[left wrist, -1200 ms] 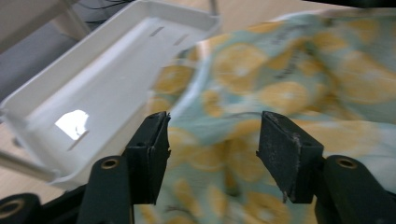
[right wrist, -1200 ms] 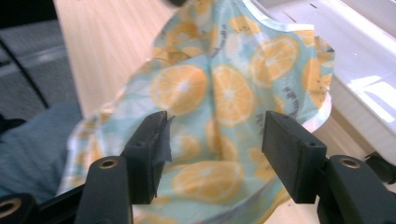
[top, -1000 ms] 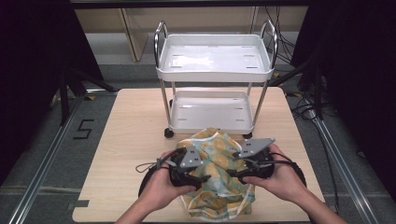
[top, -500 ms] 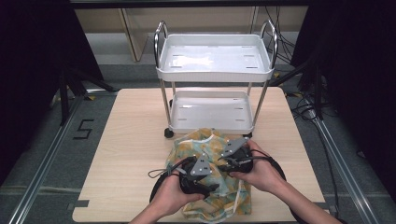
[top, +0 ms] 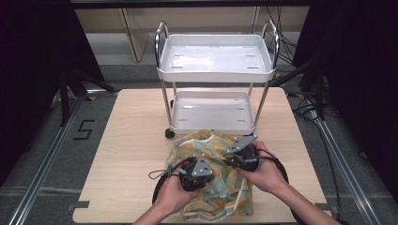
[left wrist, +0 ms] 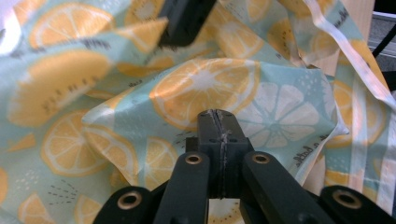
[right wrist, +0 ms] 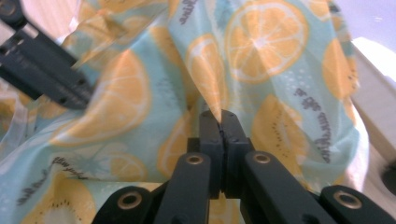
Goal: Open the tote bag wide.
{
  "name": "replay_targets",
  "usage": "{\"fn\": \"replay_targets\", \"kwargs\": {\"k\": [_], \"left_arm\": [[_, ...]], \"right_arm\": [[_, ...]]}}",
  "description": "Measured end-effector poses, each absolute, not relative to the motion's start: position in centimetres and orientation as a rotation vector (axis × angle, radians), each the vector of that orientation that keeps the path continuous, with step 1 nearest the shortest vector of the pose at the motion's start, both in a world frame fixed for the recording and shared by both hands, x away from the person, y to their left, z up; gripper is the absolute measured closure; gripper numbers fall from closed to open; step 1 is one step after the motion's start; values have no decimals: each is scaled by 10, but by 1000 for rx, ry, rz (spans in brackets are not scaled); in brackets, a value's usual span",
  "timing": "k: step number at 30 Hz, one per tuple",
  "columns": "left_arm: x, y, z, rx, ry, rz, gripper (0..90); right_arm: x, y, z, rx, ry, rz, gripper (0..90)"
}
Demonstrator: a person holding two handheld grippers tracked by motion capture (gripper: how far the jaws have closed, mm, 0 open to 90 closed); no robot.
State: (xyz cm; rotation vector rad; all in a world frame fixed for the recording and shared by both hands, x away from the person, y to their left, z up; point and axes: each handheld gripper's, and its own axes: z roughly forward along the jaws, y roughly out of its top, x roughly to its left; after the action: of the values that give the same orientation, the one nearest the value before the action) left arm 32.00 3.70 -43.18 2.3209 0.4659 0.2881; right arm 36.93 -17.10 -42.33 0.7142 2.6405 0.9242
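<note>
A light blue cloth (top: 220, 192) printed with orange citrus slices lies crumpled on the wooden table (top: 131, 140) near its front edge. My left gripper (top: 197, 171) rests on the cloth's left part. In the left gripper view its jaws (left wrist: 217, 122) have just closed and stand shut, with a fold of the cloth (left wrist: 205, 88) at their tips. My right gripper (top: 241, 157) sits on the cloth's upper right part. Its jaws (right wrist: 218, 121) have also just closed, and a ridge of cloth (right wrist: 261, 42) rises from between them. The two grippers sit close together.
A white two-tier cart (top: 216, 75) stands at the back of the table, its lower tray (top: 211, 126) just beyond the cloth and one black wheel (top: 169, 134) at the cloth's far left. Bare wood lies to the left and right of the cloth.
My right hand has moved left and lower onto the cloth, nearer the left hand. The left hand has barely shifted. The cloth between the grippers is more bunched.
</note>
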Motion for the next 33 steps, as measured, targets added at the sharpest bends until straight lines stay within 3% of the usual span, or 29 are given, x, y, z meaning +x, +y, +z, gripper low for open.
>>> {"fn": "replay_targets", "kwargs": {"k": [6, 17, 22, 24, 25, 27, 30, 33], "left_arm": [[312, 45, -430, 2353, 436, 279, 899], [293, 72, -451, 2451, 434, 137, 900], [295, 79, -455, 2416, 463, 123, 899], [296, 78, -448, 2312, 534, 140, 895], [297, 78, -443, 2261, 546, 155, 868], [299, 76, -431, 2190, 540, 222, 658], [304, 70, -420, 2103, 564, 273, 432], [314, 65, -419, 2077, 603, 309, 327]], "right_arm": [[370, -180, -421, 788, 2613, 914, 900], [374, -198, -419, 914, 2581, 844, 900], [375, -204, -423, 924, 2581, 799, 900], [373, -203, -424, 937, 2578, 827, 900], [372, -202, -423, 935, 2590, 819, 900], [370, -199, -424, 920, 2557, 847, 900], [371, -198, -422, 908, 2571, 827, 900], [371, -197, -422, 911, 2571, 825, 900]]}}
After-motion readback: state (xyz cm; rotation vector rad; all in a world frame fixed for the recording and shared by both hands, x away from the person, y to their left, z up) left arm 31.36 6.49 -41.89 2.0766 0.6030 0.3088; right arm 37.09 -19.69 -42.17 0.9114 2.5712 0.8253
